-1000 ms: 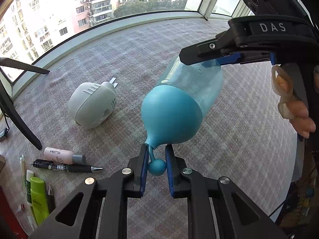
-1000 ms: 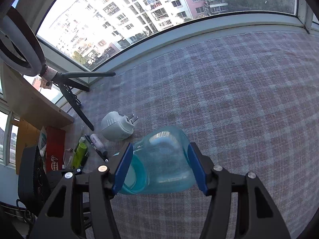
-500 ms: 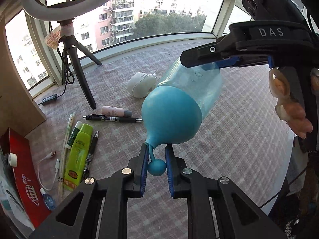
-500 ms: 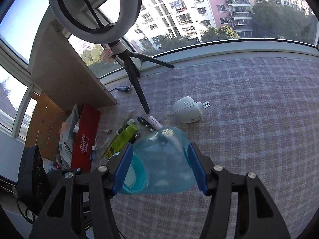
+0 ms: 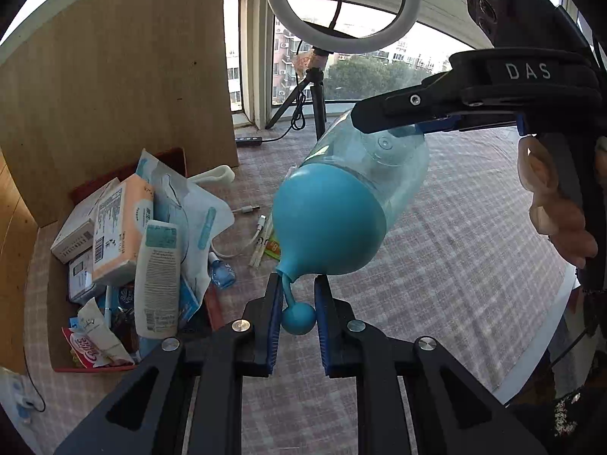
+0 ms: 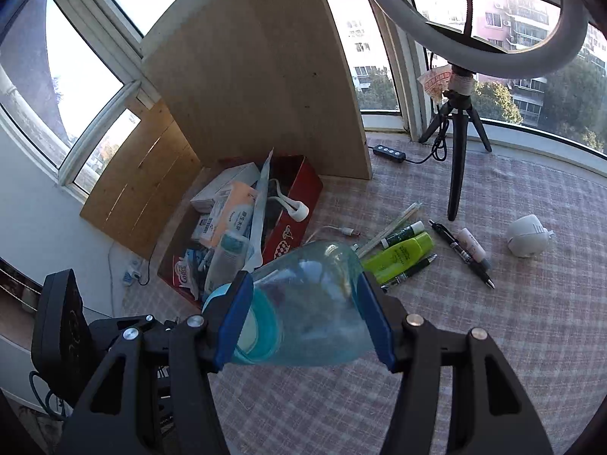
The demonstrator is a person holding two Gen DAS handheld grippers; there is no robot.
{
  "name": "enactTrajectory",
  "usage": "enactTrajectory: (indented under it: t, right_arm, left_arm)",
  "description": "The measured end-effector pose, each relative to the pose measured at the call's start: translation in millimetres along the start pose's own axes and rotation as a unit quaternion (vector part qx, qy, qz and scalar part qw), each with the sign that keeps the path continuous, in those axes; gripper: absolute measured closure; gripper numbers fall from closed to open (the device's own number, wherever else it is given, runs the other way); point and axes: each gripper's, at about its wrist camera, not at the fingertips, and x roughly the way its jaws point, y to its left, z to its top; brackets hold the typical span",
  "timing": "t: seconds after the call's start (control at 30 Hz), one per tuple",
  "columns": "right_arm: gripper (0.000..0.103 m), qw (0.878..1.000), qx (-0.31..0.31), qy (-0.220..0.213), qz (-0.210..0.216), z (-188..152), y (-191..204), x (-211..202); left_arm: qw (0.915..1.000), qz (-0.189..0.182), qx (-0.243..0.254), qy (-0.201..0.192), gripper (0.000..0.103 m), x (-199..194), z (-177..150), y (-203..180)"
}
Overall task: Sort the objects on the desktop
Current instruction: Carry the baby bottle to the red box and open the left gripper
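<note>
Two grippers carry one blue bottle (image 5: 364, 185): its cap knob is pinched by the left gripper (image 5: 297, 318), its clear body clamped by the half-open right gripper (image 6: 303, 318). A crammed red box (image 6: 299, 189) lies beyond.

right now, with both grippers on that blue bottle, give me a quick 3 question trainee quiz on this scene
1. True or false: the red box is empty.
2. Which gripper clamps the clear body of the blue bottle? A) left gripper B) right gripper
3. Fill in: the left gripper pinches the small ball on the bottle's blue ____.

Key: 1 false, it is packed with cartons and packets. 2 B. 3 cap.
</note>
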Motion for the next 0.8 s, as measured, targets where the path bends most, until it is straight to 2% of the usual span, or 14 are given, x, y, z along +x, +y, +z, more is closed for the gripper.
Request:
enactTrajectory:
  t: [0.2,0.43,0.63,0.8]
  right_arm:
    - [0.047,0.999,-0.047,0.012,0.026,13,89,43]
    - [0.047,0.995,-0.084,0.028,0.046,33,167,96]
    - [0.047,0.992,-0.106,0.044,0.048,54,208,136]
    - [0.047,0.99,-0.113,0.06,0.054,71,218,167]
  left_arm:
    - [0.9983,0.041,-0.041,-0.011,0.088,-36,-22,70]
    - [0.9935,0.081,-0.079,-0.014,0.088,-62,-45,143]
    - [0.9894,0.094,-0.109,-0.022,0.088,-71,-55,185]
    - [0.9866,0.099,-0.128,-0.024,0.088,-67,-57,210]
